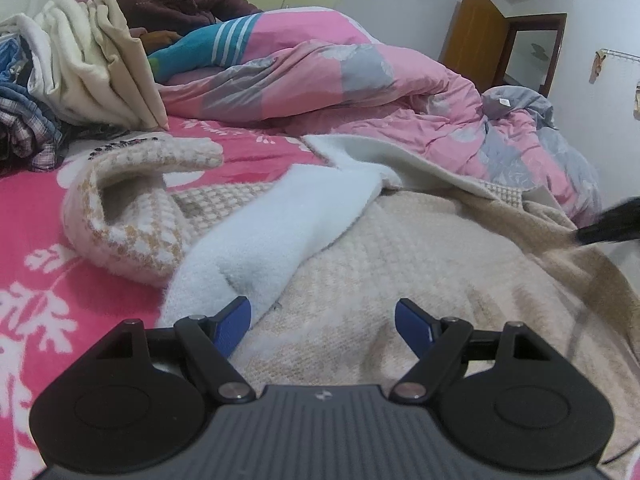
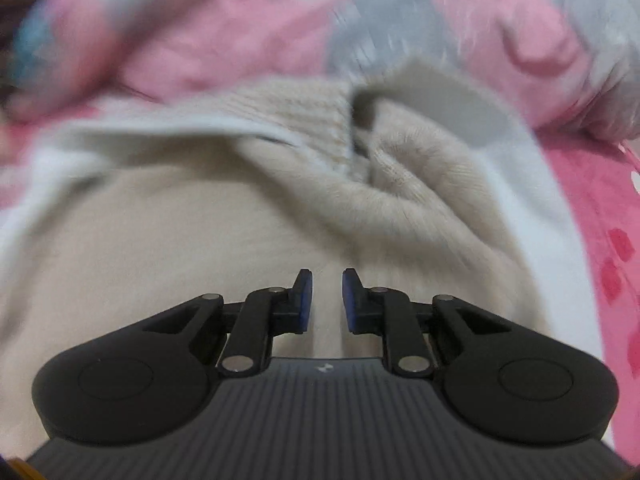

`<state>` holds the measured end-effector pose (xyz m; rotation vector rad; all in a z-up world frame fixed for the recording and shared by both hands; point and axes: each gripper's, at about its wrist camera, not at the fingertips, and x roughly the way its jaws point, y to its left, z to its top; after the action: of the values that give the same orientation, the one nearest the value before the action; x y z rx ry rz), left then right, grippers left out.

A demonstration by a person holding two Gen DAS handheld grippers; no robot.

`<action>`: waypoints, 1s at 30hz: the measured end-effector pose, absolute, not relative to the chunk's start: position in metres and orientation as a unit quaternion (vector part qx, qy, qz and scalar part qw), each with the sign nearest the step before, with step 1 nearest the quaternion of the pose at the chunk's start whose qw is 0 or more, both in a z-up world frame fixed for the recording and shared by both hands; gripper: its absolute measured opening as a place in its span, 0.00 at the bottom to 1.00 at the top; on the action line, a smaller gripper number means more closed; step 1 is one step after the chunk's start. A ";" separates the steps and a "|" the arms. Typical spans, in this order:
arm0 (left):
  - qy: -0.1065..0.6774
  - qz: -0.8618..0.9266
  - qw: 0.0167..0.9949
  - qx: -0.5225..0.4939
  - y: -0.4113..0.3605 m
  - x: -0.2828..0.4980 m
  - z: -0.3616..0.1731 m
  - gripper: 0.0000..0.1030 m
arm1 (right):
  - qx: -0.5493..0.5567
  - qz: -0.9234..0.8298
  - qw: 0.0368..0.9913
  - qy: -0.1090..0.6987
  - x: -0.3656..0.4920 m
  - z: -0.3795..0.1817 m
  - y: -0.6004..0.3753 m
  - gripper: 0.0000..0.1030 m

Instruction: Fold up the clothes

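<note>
Left wrist view: the thick cream knit jumper (image 1: 400, 248) sprawls on the pink bed (image 1: 36, 240), soft and floppy; best pinched at the ribbed hem. Left tongs (image 1: 323, 322) gape empty; right tongs (image 2: 327, 300), narrowed, grip nothing.

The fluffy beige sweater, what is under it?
Under the fluffy beige sweater, a bright pink bed cover with white flower prints shows at its left edge. A white fleecy lining is folded over on top. What lies beneath the sweater's middle is covered.
</note>
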<state>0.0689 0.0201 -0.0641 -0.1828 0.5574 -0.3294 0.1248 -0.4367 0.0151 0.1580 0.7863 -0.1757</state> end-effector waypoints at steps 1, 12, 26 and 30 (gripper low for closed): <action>0.275 -0.162 0.944 -0.090 0.021 0.069 -0.062 0.78 | 0.081 -0.066 0.927 0.360 0.087 0.037 -0.432 0.16; 0.314 -0.152 0.937 -0.029 0.000 0.048 -0.039 0.78 | 0.091 0.057 0.931 0.348 -0.046 0.075 -0.371 0.25; 0.338 -0.165 0.925 0.055 -0.028 0.033 -0.048 0.78 | 0.028 0.064 0.882 0.467 -0.059 -0.039 -0.315 0.23; 0.337 -0.168 0.924 0.062 -0.025 0.024 -0.045 0.78 | 0.022 0.037 0.870 0.492 -0.068 -0.020 -0.315 0.24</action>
<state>0.0241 -0.0246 -0.0447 0.1276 0.6918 -0.3454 -0.0677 -0.3150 -0.0197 0.0460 1.0291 0.0782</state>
